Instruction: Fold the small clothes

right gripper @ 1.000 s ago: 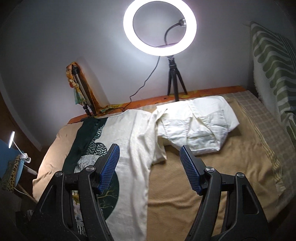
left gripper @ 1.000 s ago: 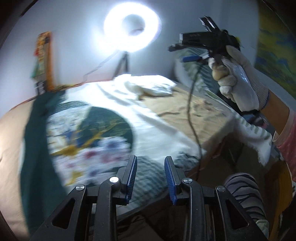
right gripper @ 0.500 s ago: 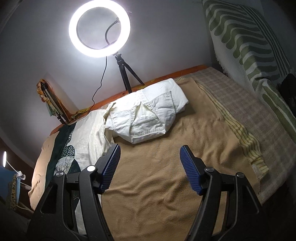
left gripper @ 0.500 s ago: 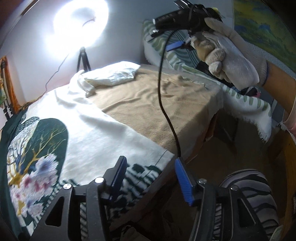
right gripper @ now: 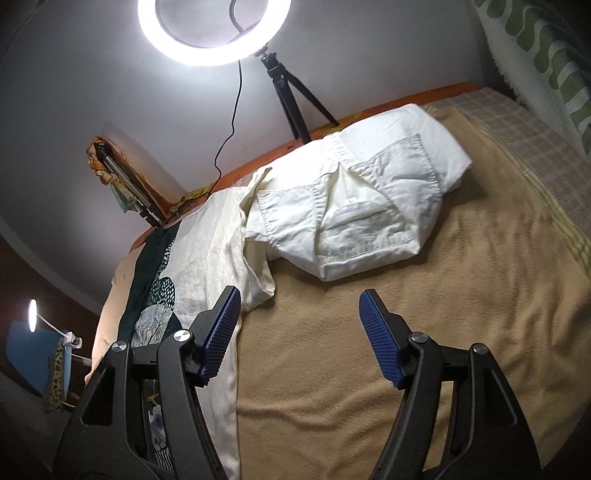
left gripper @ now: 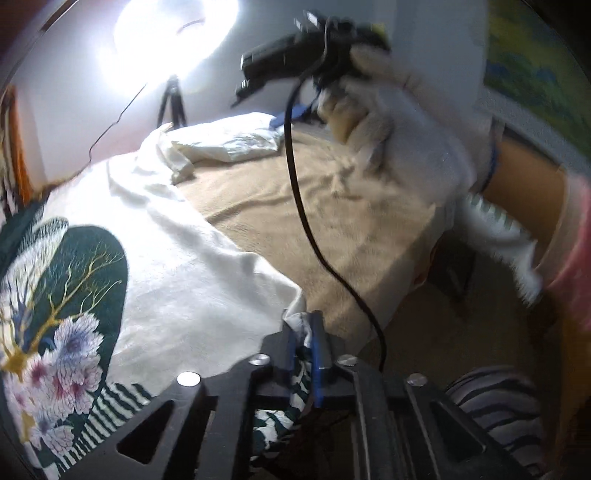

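A cream shirt (left gripper: 184,277) with a dark green flower print lies spread on the bed's left side. My left gripper (left gripper: 301,325) is at its near right hem corner, jaws closing on it, blue pads pressing the cloth. In the right wrist view the same shirt (right gripper: 214,236) runs along the left. My right gripper (right gripper: 299,295) hangs open and empty over the tan blanket (right gripper: 406,350), beside the shirt's sleeve. A folded white garment (right gripper: 351,206) lies further back. A gloved hand (left gripper: 399,147) holds the right gripper (left gripper: 280,70), blurred, above the bed.
A ring light (right gripper: 214,33) on a tripod (right gripper: 291,99) stands at the bed's far edge. A black cable (left gripper: 306,221) hangs from the right gripper across the blanket. A green-striped cloth (right gripper: 535,55) is at the right. The person's striped trouser leg (left gripper: 495,402) is near the bed edge.
My left gripper opened wide at the shirt's hem corner, then shut on it. My right gripper swung right and sank toward the blanket, staying open.
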Demonstrator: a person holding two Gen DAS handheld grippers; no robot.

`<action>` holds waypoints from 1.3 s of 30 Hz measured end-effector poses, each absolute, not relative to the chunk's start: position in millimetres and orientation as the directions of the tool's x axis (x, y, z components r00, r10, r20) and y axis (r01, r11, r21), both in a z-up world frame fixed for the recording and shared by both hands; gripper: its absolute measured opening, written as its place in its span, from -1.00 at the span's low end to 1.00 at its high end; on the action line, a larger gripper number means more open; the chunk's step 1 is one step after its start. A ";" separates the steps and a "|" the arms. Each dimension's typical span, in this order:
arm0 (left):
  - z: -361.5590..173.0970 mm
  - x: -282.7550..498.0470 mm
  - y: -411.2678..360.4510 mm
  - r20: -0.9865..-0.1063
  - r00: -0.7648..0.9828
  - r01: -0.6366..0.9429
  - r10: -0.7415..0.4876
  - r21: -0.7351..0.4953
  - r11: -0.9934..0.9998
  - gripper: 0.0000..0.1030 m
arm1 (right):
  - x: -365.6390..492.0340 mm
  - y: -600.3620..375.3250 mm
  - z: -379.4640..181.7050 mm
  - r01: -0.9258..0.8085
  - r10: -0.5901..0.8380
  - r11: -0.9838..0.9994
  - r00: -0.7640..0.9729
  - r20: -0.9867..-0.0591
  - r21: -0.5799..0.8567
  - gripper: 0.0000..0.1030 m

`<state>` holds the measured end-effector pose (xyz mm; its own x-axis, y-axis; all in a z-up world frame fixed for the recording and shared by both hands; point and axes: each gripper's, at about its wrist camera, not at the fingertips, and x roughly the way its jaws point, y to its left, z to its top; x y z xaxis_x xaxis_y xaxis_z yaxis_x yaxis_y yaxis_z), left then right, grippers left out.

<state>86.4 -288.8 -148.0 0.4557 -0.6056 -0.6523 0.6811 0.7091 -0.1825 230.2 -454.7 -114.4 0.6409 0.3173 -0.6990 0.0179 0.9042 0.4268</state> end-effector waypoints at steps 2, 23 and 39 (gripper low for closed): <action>-141.4 88.3 -274.3 -0.624 0.453 0.663 -0.637 -0.241 0.708 -0.95 | 246.0 -443.4 -123.4 0.006 0.329 0.906 0.618 -0.714 0.423 0.37; -140.1 86.2 -214.1 -0.572 0.486 0.544 -0.661 -0.394 0.740 -0.96 | 325.8 -366.9 -145.8 0.082 0.232 0.939 0.563 -0.793 0.333 -0.92; -138.9 71.8 -133.9 -0.524 0.553 0.407 -0.648 -0.509 0.758 -0.96 | 342.2 -204.1 -111.9 -0.175 0.177 0.980 0.554 -0.814 0.094 -0.93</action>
